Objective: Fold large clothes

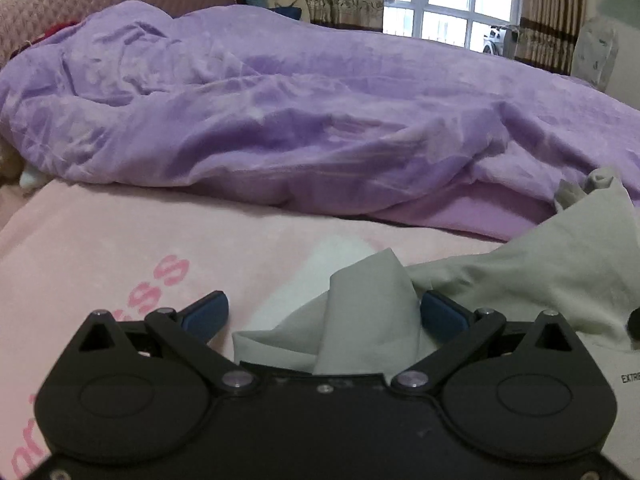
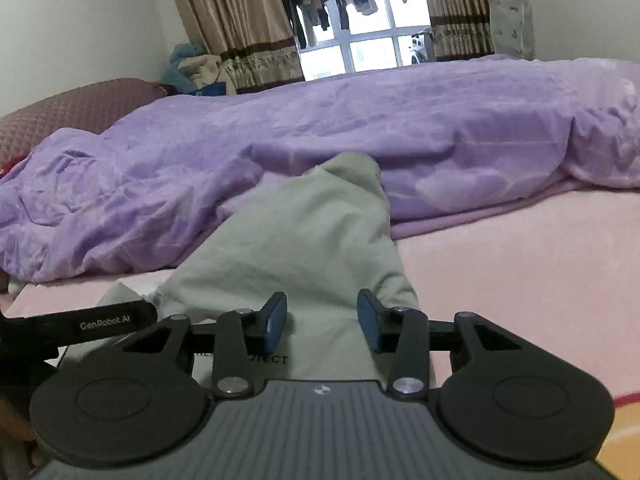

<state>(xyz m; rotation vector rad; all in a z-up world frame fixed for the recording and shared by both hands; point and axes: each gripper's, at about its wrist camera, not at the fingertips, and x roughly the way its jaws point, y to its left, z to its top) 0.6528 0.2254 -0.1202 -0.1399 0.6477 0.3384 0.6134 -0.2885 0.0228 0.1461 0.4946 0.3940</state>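
A pale grey-green garment (image 2: 304, 236) lies crumpled on the pink bed sheet (image 2: 520, 264). The left hand-held gripper (image 1: 324, 314) and the right hand-held gripper (image 2: 322, 320) are both released astride its folds. "GenRobot.AI" (image 2: 105, 325) is printed at nine o'clock.

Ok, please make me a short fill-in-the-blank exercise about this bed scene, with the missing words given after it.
1. The crumpled quilt lying across the bed is ____ in colour.
2. The pale grey-green garment rests on a ____ sheet.
3. Both the left tongs and the right tongs stand ____.
4. Behind the curtains, clothes hang at the ____.

Missing words: purple; pink; open; window
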